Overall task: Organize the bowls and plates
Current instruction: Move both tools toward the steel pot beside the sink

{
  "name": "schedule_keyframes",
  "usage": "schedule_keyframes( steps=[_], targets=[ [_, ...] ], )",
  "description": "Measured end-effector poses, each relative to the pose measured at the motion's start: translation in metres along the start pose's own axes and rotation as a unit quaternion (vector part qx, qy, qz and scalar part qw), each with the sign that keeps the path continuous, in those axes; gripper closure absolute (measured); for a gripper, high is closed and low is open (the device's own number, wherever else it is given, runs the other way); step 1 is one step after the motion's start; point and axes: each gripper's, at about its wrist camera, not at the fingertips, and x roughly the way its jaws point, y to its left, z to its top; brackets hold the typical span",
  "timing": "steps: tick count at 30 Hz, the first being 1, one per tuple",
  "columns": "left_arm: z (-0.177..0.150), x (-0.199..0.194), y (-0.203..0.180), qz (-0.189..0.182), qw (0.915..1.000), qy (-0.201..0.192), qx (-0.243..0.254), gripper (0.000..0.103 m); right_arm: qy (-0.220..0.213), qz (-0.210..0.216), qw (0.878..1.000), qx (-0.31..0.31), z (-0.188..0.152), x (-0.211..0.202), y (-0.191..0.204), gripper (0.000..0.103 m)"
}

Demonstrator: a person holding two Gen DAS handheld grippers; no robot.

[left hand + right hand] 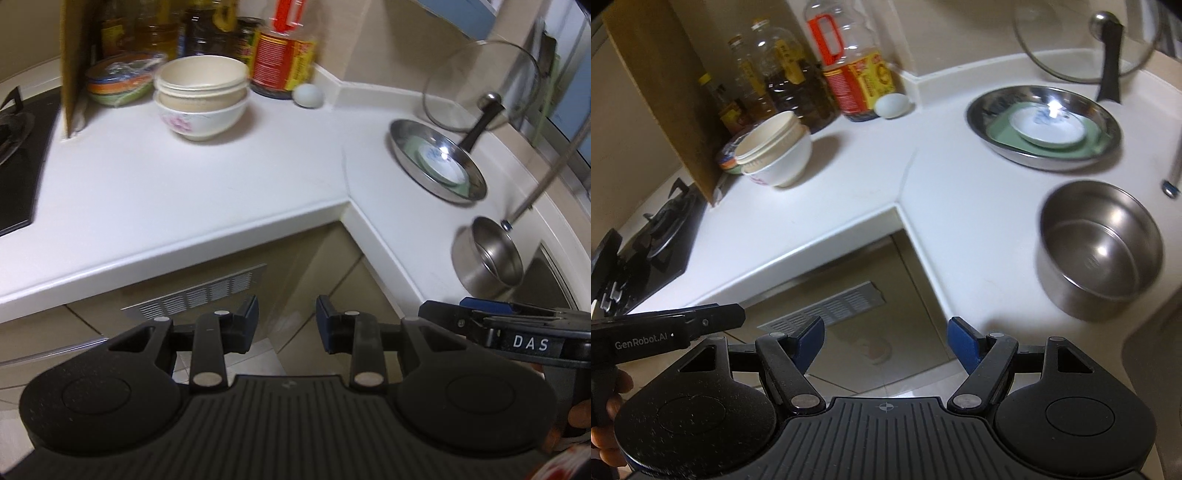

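Both grippers are held out over the floor in the inner corner of an L-shaped white tabletop [849, 177], short of its edge, and nothing is gripped by either. The left gripper [286, 325] is seen with its blue-padded jaws parted by a narrow gap and empty; the right gripper [885, 343] is seen with its jaws spread wide and likewise empty. Ahead of the left gripper and to its left, a stack of bowls [201, 98] is set on the tabletop: cream bowls nested inside a white bowl with a pink flower print. Just behind that stack to the left, a pile of coloured bowls [120, 79] wrapped in clear film is seen, beside an upright board [75, 62]. Ahead of the right gripper and to its right, a steel pan [1043, 125] is placed, in which a green plate [1093, 142] is laid with a small white dish [1051, 129] on top of it. Nearer the right gripper, on the same side, an empty steel pot [1099, 247] is stood close to the tabletop edge. Oil bottles [849, 66] and a pale egg [892, 105] are lined up along the far wall, and a glass lid [1082, 44] is leaned behind the pan. A gas stove [16, 158] is seen far to the left.
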Motion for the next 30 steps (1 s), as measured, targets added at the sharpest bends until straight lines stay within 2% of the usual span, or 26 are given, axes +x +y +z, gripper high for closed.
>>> schedule_keyframes(
  steps=[14,22,30],
  targets=[
    [0.008,0.028,-0.064,-0.059,0.9936,0.026,0.092,0.073,-0.02,-0.056,0.997,0.044,-0.015,-0.032,-0.042,0.03],
    [0.02,0.043,-0.091,-0.076,0.9888,0.03,0.125,0.073,-0.029,-0.081,0.994,0.071,-0.016,-0.044,-0.069,0.03],
    [0.029,0.058,-0.126,-0.117,0.9803,0.03,0.156,0.073,-0.05,-0.106,0.988,0.104,-0.016,-0.058,-0.096,0.03]
  ],
)
